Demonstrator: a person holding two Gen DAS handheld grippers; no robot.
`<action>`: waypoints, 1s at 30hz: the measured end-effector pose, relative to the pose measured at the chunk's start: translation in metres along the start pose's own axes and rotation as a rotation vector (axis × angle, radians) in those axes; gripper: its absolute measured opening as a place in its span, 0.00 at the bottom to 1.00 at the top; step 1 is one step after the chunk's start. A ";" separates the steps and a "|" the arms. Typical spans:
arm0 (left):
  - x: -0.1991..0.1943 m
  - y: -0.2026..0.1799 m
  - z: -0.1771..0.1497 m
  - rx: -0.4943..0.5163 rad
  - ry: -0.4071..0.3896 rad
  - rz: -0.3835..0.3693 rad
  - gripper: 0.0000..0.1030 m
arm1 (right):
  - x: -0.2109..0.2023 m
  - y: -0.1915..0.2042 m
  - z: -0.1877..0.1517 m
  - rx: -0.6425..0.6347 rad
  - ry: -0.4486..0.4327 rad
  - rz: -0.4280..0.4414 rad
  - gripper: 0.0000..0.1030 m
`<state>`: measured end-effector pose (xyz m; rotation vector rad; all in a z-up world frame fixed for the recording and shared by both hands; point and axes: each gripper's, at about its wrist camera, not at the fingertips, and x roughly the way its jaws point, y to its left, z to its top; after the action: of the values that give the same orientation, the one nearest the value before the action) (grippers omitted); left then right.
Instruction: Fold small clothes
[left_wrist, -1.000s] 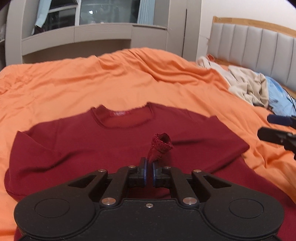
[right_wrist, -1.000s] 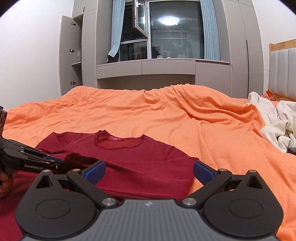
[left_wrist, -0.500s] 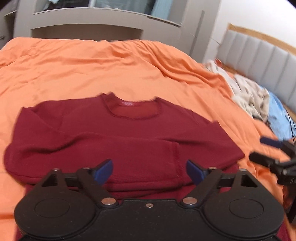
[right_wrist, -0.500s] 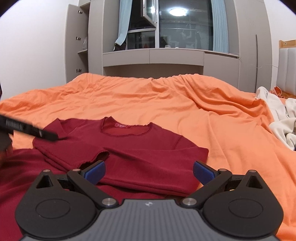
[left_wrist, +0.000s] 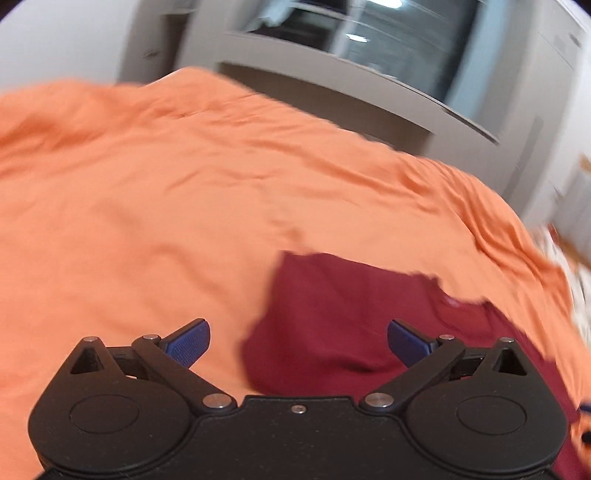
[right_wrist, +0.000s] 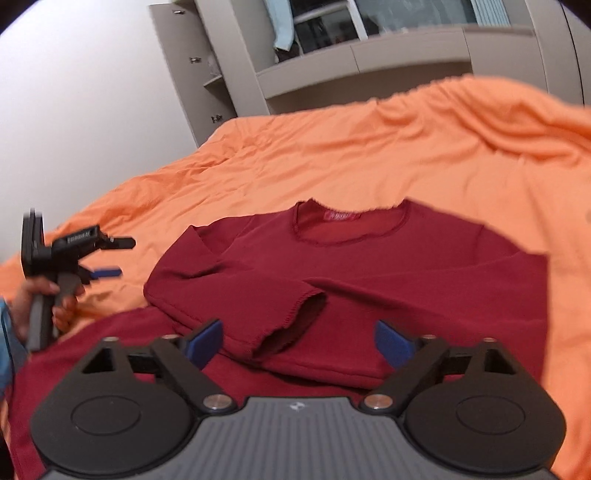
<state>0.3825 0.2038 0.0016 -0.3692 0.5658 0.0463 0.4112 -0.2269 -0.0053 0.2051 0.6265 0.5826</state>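
Left gripper (left_wrist: 298, 341) wide open, holding nothing; right gripper (right_wrist: 298, 341) wide open, empty, above dark red shirt (right_wrist: 369, 273) on orange bedcover (right_wrist: 369, 147).

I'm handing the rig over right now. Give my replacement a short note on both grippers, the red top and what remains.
Left gripper: open, holding nothing, off the top's left edge over the orange bedspread.
Right gripper: open, holding nothing, above the near part of the red top.
The top lies flat, neckline away from you. Both sleeves are folded across the chest; the left sleeve's cuff sits just ahead of the right gripper.
Left to do: fold the body up, probably from the near hem, then smooth it.
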 end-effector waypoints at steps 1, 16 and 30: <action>0.004 0.012 0.001 -0.056 0.010 -0.013 0.99 | 0.006 -0.001 0.001 0.021 0.006 0.008 0.76; 0.067 0.054 -0.012 -0.277 0.152 -0.124 0.32 | 0.065 -0.014 -0.003 0.176 0.045 -0.012 0.12; 0.056 0.062 -0.019 -0.395 0.127 -0.165 0.04 | 0.053 -0.014 -0.005 0.175 -0.010 -0.114 0.02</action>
<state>0.4113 0.2512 -0.0635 -0.8064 0.6505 -0.0249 0.4488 -0.2081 -0.0404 0.3342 0.6750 0.4169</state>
